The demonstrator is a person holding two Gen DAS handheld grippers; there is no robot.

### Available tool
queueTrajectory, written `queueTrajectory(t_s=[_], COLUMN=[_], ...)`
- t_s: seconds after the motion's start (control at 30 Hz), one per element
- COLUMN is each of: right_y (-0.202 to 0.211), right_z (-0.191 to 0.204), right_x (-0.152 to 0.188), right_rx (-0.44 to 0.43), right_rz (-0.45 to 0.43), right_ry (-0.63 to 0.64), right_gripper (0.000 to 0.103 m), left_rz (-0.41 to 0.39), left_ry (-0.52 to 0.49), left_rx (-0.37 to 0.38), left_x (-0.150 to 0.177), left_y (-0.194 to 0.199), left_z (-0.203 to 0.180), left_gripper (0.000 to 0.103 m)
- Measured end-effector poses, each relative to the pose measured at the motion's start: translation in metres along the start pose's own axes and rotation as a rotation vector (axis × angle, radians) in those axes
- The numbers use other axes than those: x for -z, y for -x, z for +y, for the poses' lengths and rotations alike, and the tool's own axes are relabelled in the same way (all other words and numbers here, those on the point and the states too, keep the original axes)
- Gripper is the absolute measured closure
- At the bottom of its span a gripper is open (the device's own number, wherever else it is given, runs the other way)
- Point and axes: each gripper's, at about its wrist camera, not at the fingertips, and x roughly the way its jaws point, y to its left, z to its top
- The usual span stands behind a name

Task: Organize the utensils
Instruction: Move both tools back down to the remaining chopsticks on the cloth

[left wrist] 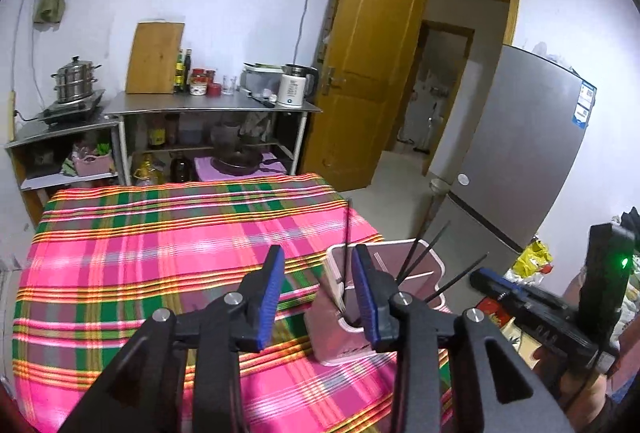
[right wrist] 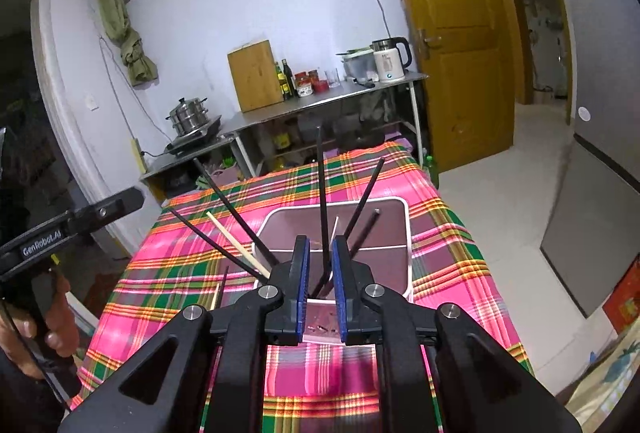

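Big plaid-covered counter (left wrist: 160, 253) fills both views, with a pink-and-white utensil holder (right wrist: 400, 217) sitting on it near the right edge. Only the left wrist view shows the grey fridge (left wrist: 532, 153); only the right wrist view looks down into the holder, where black chopsticks (right wrist: 322, 193) and a couple of pale ones (right wrist: 232, 241) fan out. Left gripper (left wrist: 320, 297) has its fingers spread with nothing between them, and the holder is just past its right finger. Right gripper (right wrist: 320, 273) has its fingers narrowly apart with one upright black chopstick showing in the gap, though I can't tell if the pads actually pinch it.
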Motion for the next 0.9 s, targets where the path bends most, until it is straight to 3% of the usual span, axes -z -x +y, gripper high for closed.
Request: queueTrajectory(t_s=[0.4, 0.9], right_y=[0.015, -0.022], right_z=[0.021, 0.071], right_x=[0.017, 0.065], right_rx=[-0.069, -0.163], right_rz=[0.009, 0.163], right_ry=[0.049, 0.147], right_gripper=[0.092, 0.092], left_rz=[0.027, 0.163], left_ry=[0.092, 0.167], left_rx=[-0.087, -0.178], left_x=[0.051, 0.112], left_y=[0.028, 0.010], left_z=[0.051, 0.087], left_gripper=[0.067, 0.067])
